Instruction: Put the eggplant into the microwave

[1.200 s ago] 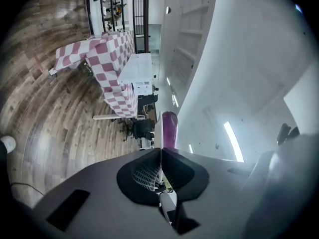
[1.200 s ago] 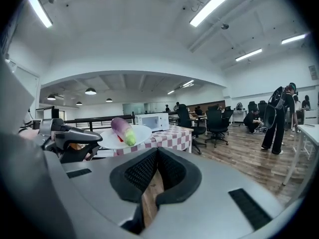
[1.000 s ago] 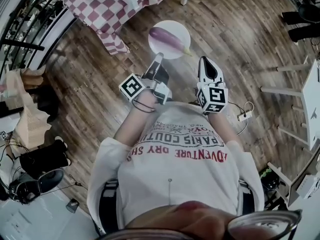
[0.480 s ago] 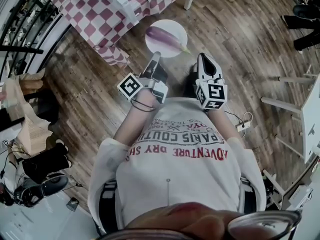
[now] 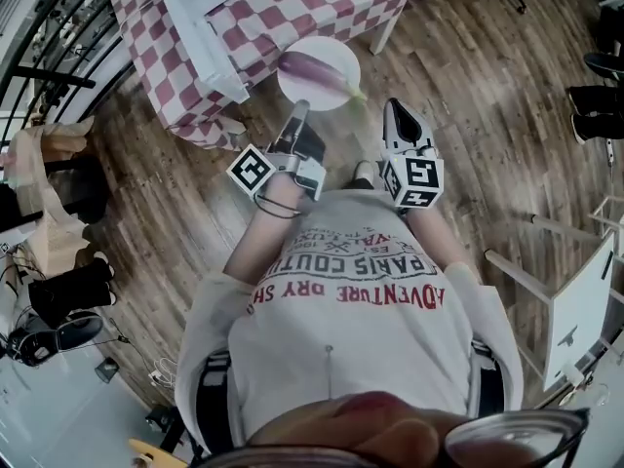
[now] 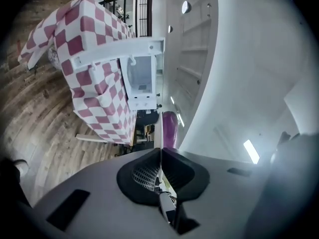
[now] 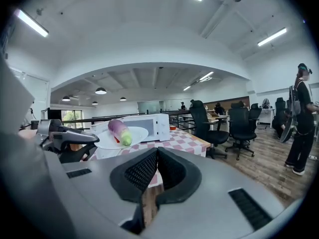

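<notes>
Upper centre, the left gripper (image 5: 300, 110) clamps its fingers on the plate (image 5: 330, 49) bearing the eggplant (image 5: 314, 69); the right gripper (image 5: 394, 107) is clenched, empty.

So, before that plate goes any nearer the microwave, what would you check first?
1. Left gripper shut on the rim of the plate: ok.
2. Eggplant lying on the plate, away from the gripped edge: ok.
3. Microwave door swung open: ok.
4. Right gripper shut on nothing, free to help: ok.
5. Room in the cavity for the plate: cannot tell.
</notes>
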Demonstrator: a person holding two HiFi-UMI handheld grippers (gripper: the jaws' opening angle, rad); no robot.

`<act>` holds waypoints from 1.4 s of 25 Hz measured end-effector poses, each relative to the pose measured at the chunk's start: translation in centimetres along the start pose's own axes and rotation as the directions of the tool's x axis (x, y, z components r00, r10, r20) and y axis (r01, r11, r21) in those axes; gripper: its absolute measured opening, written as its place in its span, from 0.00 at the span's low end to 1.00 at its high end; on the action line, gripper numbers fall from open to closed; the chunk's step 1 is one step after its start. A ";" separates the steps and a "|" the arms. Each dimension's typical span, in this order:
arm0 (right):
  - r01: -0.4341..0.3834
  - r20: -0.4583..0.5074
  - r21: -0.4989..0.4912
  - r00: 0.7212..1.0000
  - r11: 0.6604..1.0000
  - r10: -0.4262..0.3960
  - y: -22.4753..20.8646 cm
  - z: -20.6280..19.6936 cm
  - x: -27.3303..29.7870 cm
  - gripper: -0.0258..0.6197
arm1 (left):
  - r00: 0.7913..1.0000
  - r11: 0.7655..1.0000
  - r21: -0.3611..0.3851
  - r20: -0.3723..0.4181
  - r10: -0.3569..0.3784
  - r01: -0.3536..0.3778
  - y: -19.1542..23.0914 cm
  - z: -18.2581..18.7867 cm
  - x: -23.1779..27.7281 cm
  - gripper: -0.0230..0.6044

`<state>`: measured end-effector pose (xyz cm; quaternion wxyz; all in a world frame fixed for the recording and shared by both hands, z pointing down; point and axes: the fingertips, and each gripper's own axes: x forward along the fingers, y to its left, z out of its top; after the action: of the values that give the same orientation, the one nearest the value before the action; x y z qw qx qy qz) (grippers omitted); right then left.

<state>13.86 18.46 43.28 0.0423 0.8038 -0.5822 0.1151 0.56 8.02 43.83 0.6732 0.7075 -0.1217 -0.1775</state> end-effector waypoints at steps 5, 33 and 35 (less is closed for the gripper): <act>-0.060 -0.036 -0.022 0.998 0.998 0.059 -7.4 1.0 4.7 0.08 | 0.997 0.999 -0.036 0.078 0.000 0.002 0.9 -1.8 7.4 0.08; -0.382 -0.094 -0.086 0.923 0.920 0.374 -4.4 6.7 41.0 0.08 | 0.937 0.996 -0.064 0.343 0.074 -0.055 7.3 21.4 25.7 0.08; -0.396 -0.094 -0.091 0.917 0.914 0.388 -3.8 6.9 42.9 0.08 | 0.930 0.996 -0.059 0.358 0.081 -0.064 7.8 22.8 26.2 0.08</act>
<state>31.03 -21.46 46.85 0.0836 0.6624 -0.7348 0.1192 15.39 -24.03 48.65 0.6619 0.6423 -0.2647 -0.2817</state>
